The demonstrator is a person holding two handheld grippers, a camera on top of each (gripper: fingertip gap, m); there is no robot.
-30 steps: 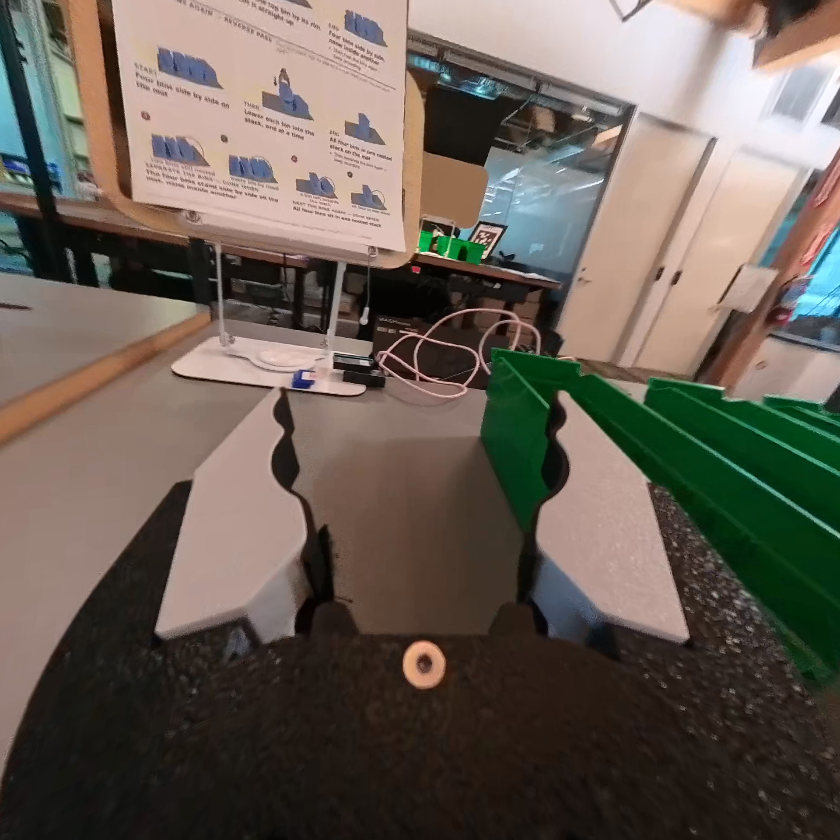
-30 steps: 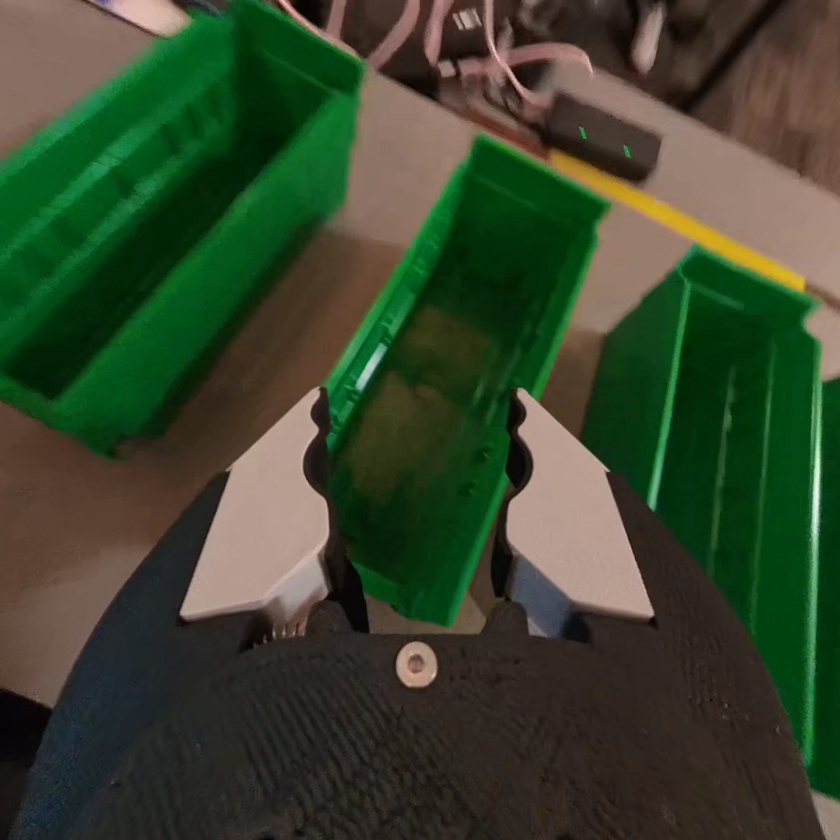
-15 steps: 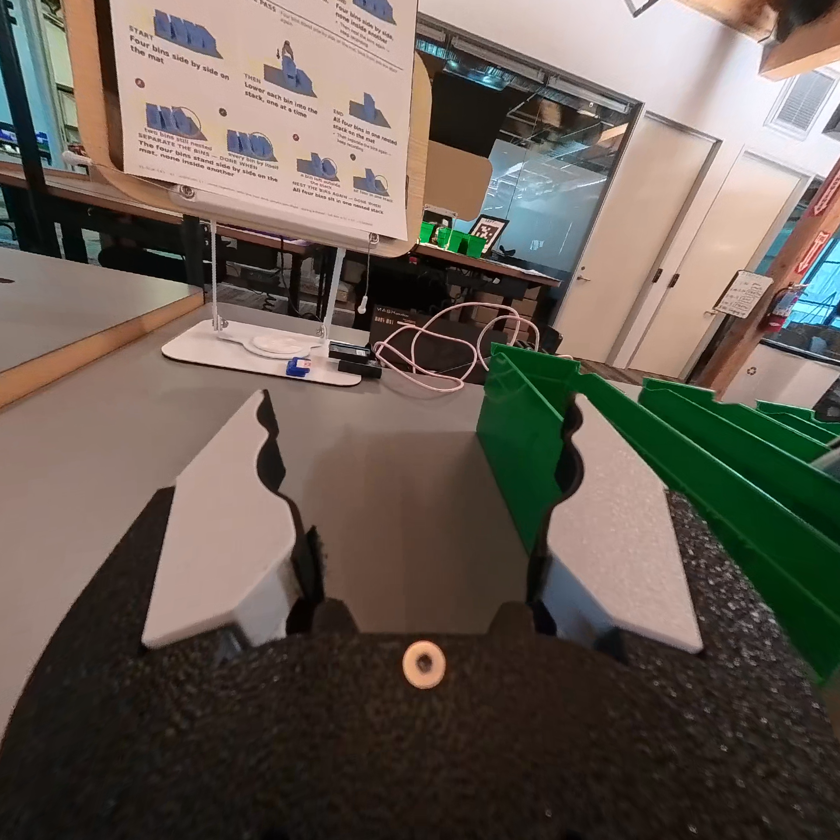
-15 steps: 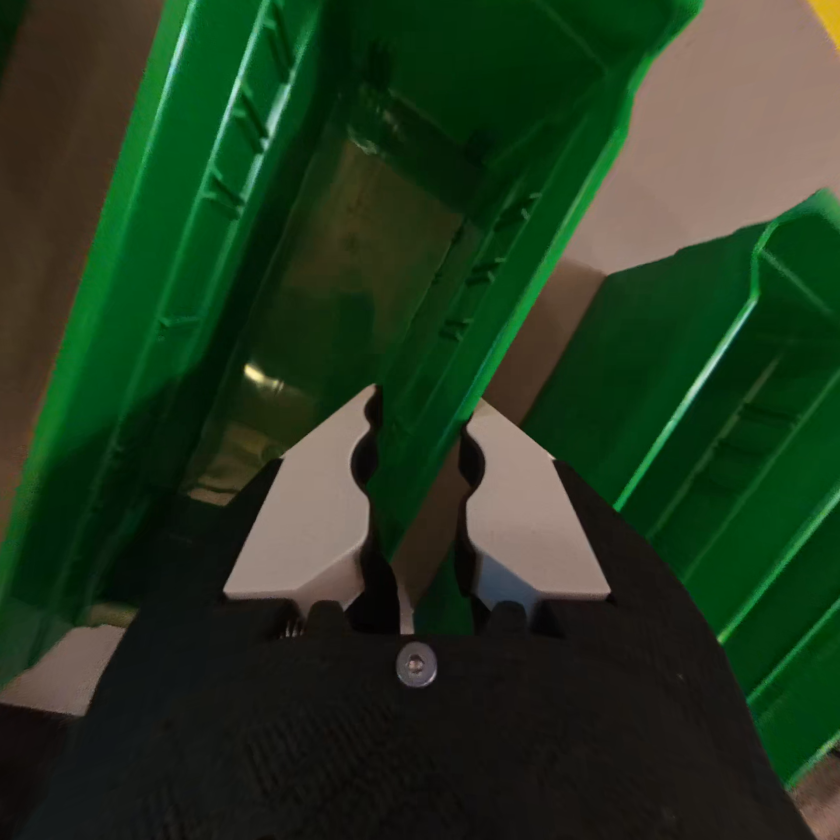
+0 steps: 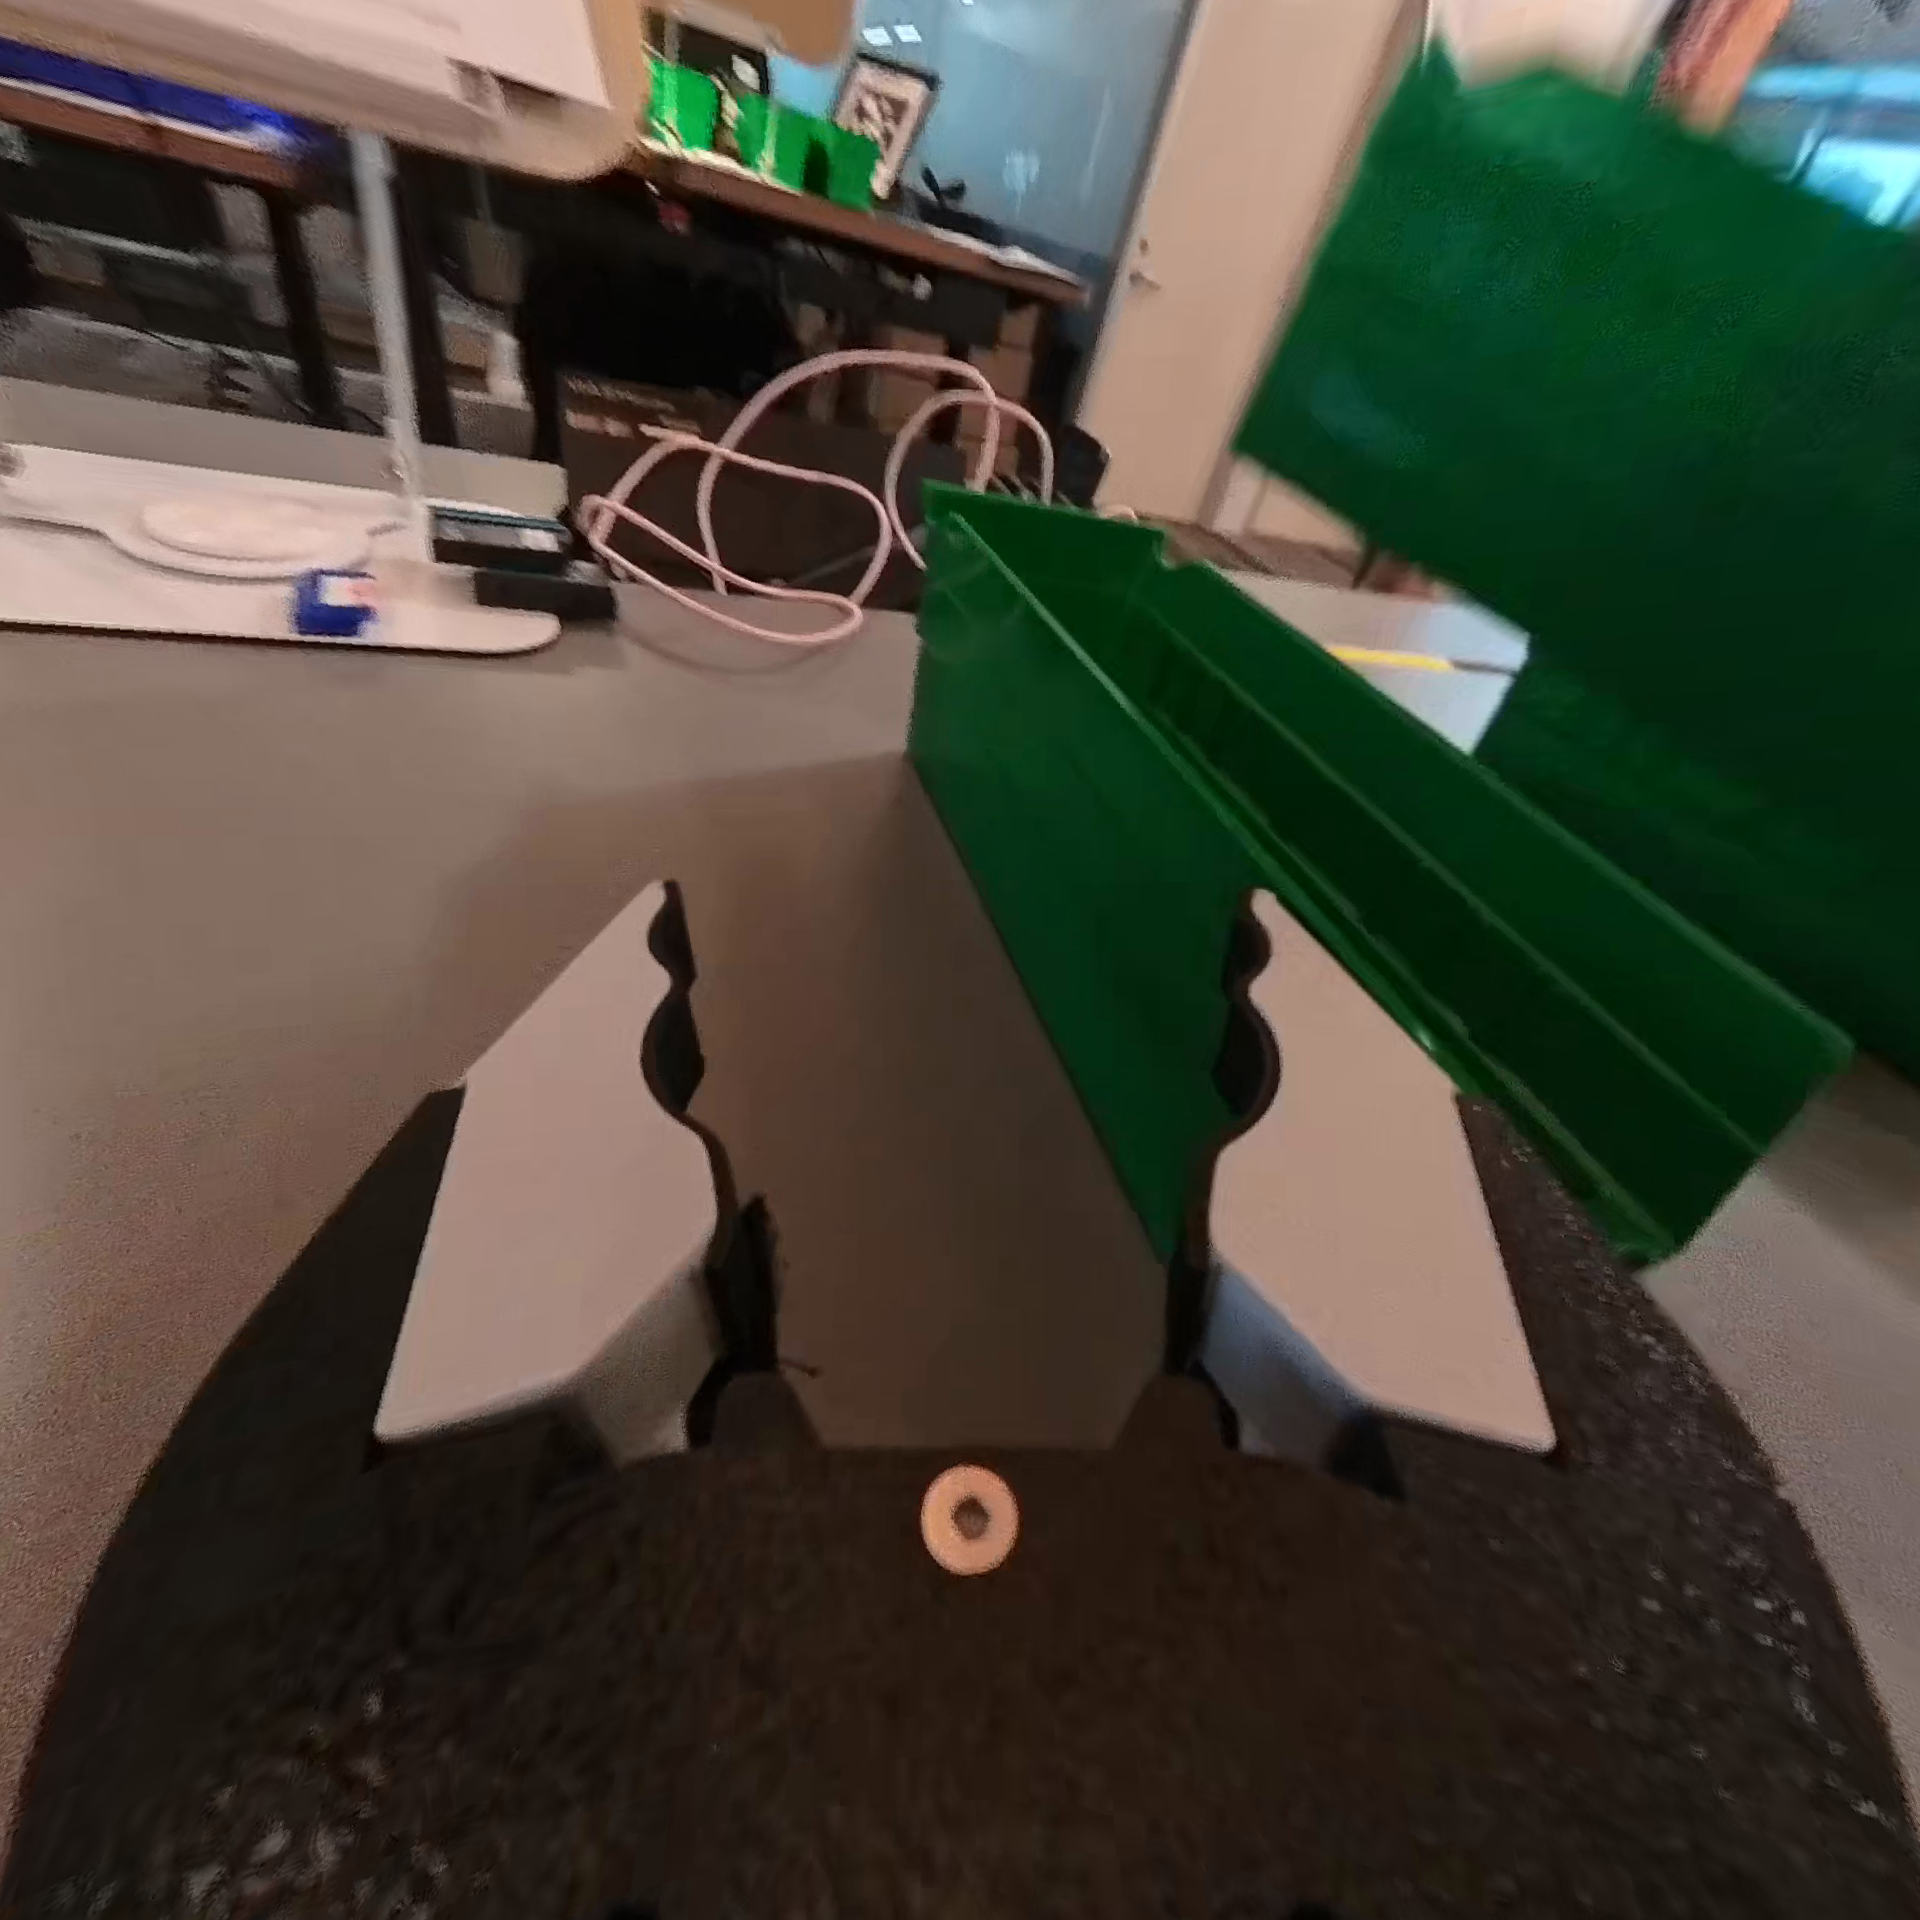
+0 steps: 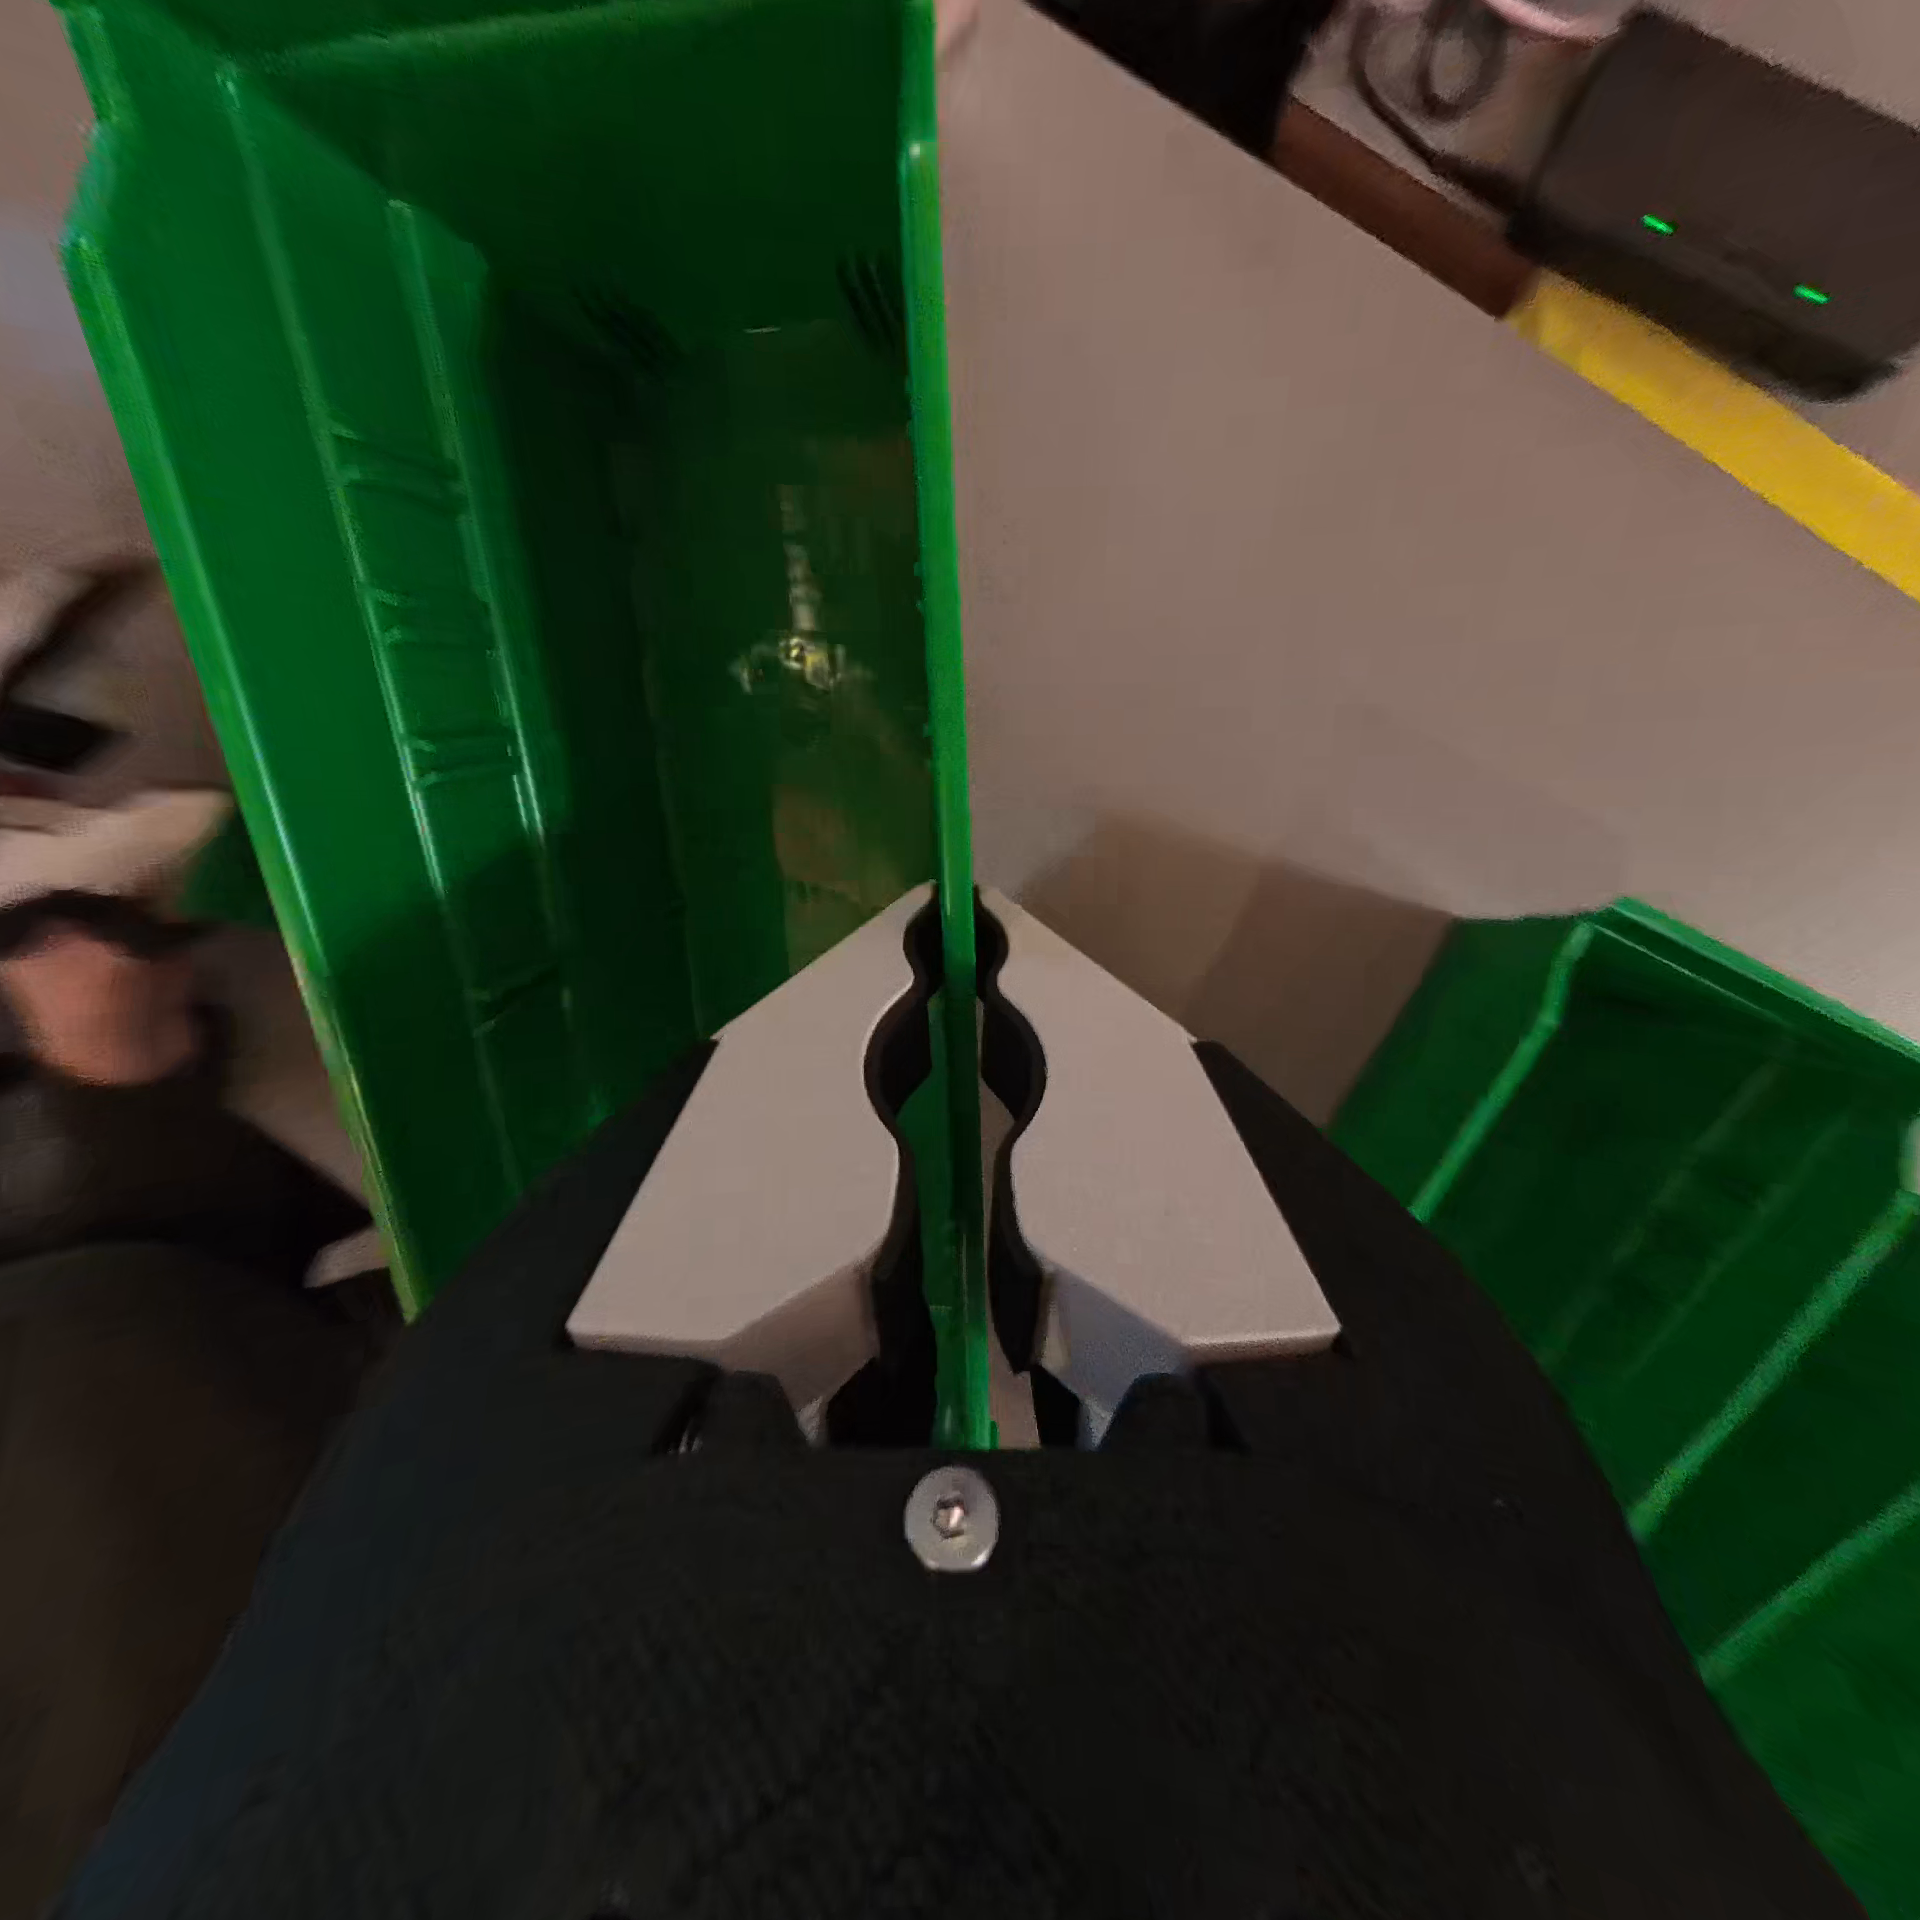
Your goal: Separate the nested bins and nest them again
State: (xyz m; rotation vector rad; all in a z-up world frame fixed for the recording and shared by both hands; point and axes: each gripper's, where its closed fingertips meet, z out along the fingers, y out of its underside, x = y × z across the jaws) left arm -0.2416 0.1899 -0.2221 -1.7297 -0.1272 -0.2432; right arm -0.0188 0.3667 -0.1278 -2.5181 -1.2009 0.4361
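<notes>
the right tool (image 6: 954,914) is nearly closed, its grey fingers (image 6: 769,1153) pinching the thin right side wall of a green bin (image 6: 499,540), which appears lifted off the grey tabletop (image 6: 1247,623). another green bin (image 6: 1683,1247) sits low to the right, near a yellow strip (image 6: 1714,447) and a black box (image 6: 1714,239) with green lights. the left tool (image 5: 961,914) is spread wide with nothing between its fingers, low over the tabletop. its right finger (image 5: 1351,1195) is just beside the near wall of a long green bin (image 5: 1195,831) resting there. a blurred raised green bin (image 5: 1610,364) fills the upper right. behind lie a pink cable (image 5: 779,520) and a white stand base (image 5: 229,561).
</notes>
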